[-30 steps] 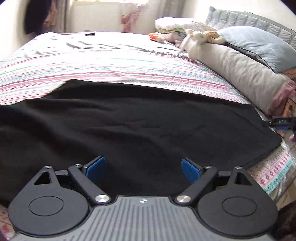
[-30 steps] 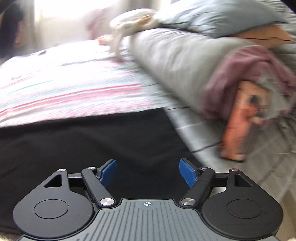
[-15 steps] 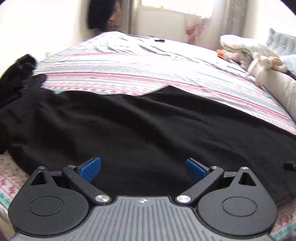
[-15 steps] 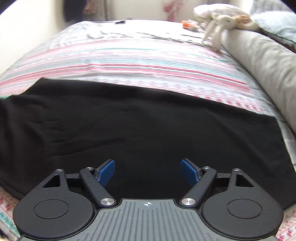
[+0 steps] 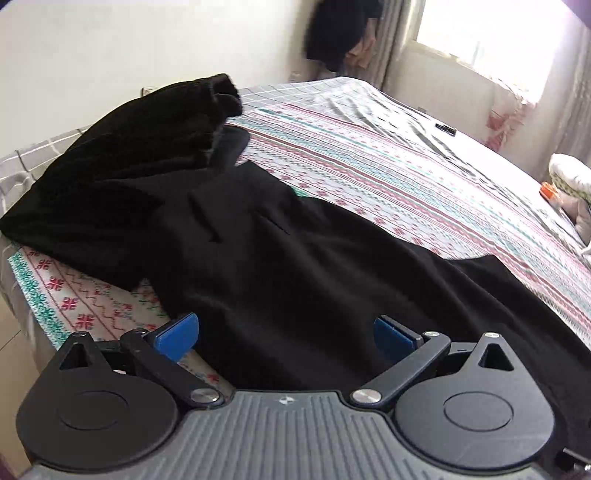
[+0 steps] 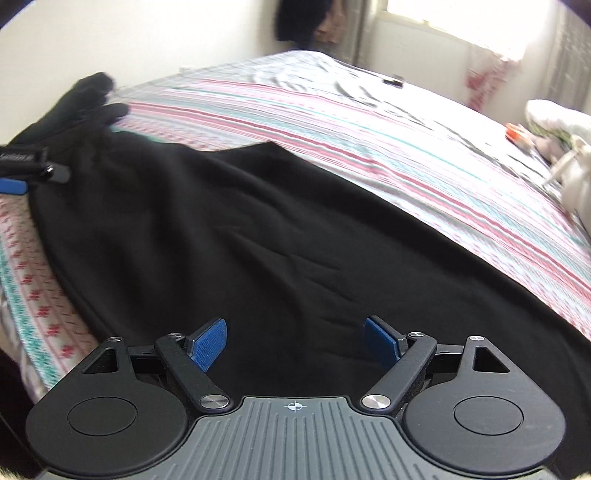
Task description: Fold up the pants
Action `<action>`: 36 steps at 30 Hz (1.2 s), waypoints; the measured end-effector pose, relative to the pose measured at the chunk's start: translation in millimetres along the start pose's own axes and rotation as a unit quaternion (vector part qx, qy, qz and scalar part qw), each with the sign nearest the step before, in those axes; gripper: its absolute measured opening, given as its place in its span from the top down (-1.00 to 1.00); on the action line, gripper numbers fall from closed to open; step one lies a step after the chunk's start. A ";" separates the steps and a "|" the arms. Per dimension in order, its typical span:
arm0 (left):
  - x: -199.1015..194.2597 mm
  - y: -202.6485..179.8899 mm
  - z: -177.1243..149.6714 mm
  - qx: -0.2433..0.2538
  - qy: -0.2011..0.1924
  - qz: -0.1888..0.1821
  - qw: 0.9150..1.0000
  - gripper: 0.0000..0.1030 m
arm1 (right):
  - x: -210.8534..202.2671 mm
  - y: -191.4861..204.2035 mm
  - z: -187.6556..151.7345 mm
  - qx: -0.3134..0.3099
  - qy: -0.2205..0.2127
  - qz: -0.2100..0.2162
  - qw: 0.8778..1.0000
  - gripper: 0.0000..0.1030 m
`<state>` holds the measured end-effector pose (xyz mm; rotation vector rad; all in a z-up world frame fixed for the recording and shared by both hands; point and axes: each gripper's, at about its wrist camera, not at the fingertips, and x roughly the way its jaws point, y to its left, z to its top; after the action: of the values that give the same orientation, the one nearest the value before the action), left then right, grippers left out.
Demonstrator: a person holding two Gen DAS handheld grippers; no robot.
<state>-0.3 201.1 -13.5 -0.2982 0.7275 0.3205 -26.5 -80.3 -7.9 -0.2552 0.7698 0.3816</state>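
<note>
Black pants (image 5: 295,266) lie spread flat across the near side of the bed, also seen in the right wrist view (image 6: 258,240). Their waist end is bunched in a heap (image 5: 140,155) at the left edge. My left gripper (image 5: 284,338) is open and empty, low over the pants near the waist end. My right gripper (image 6: 295,339) is open and empty, over the middle of the pants. The tip of the left gripper (image 6: 22,173) shows at the left edge of the right wrist view.
The bed has a striped pink and teal sheet (image 5: 424,177). Its near left corner (image 5: 44,306) drops off to the floor. Pillows and a small orange thing (image 5: 546,190) lie at the far right. A dark garment (image 5: 336,33) hangs by the window.
Both grippers have swung left along the pants, from the leg end by the pillows toward the waist end. Both stay open and empty.
</note>
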 end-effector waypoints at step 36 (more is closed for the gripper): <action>18.8 60.9 28.4 -0.063 -0.025 0.118 0.991 -0.29 | 11.5 91.0 7.1 -0.109 -0.011 0.211 0.971 0.59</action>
<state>6.5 270.6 -15.7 -0.3229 0.6960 0.5984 -53.1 7.1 -18.9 -0.2921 0.7587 0.8740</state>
